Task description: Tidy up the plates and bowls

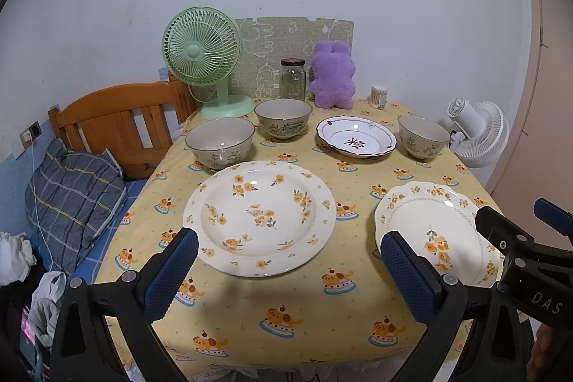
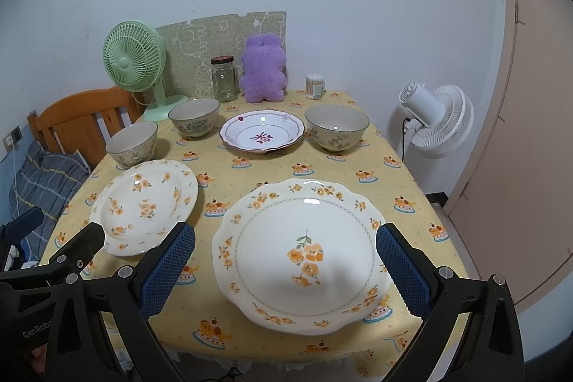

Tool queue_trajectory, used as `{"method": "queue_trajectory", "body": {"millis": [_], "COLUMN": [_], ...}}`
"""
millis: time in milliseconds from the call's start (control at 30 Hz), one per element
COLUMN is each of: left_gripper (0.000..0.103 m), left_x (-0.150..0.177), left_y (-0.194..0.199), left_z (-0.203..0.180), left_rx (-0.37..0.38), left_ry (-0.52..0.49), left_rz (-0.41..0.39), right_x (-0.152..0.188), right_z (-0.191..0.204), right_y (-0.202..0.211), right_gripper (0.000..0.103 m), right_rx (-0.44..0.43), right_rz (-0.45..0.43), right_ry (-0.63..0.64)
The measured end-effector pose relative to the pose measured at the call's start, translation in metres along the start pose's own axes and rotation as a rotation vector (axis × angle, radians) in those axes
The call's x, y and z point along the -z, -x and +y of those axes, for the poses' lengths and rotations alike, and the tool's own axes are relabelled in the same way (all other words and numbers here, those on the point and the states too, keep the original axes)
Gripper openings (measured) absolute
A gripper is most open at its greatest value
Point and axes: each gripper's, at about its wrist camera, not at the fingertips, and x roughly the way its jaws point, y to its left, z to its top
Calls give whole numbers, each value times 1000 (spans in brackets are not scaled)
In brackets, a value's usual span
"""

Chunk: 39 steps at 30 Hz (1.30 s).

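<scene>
Left gripper sits at the bottom of its frame, blue fingers spread wide, holding nothing, above the near edge of the yellow tablecloth. Round flowered plate lies centre frame just past the fingertips, framed between them, not touched. Right gripper is likewise spread wide and empty at the bottom of its frame, and shows as a black body at the right edge of the left view. Scalloped plate lies centre frame between its fingers, no contact visible; the same plate is lower right in the left view.

Further back in the right view: purple-trimmed dish at centre, one bowl just right of it, second bowl to its left, third bowl further left, just behind the round plate. All upright, all apart from each other.

Back row by the wall: green fan upper left, glass jar, purple plush toy, small cotton swab tub. White fan stands off the table at right. Wooden bed frame and grey checked pillow at left of the left view.
</scene>
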Motion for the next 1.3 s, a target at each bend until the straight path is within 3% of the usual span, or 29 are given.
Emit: {"method": "queue_trajectory", "body": {"millis": [1067,1300], "left_gripper": [102,100], "left_x": [-1,-6], "left_y": [0,-8], "left_z": [-1,3], "left_rx": [-3,26], "left_ry": [-2,-23], "left_rz": [0,6], "right_x": [-2,0], "right_z": [1,3], "right_y": [-2,-4], "right_gripper": [102,102], "right_rx": [-5,18], "right_rz": [4,16], "right_ry": [1,-17]}}
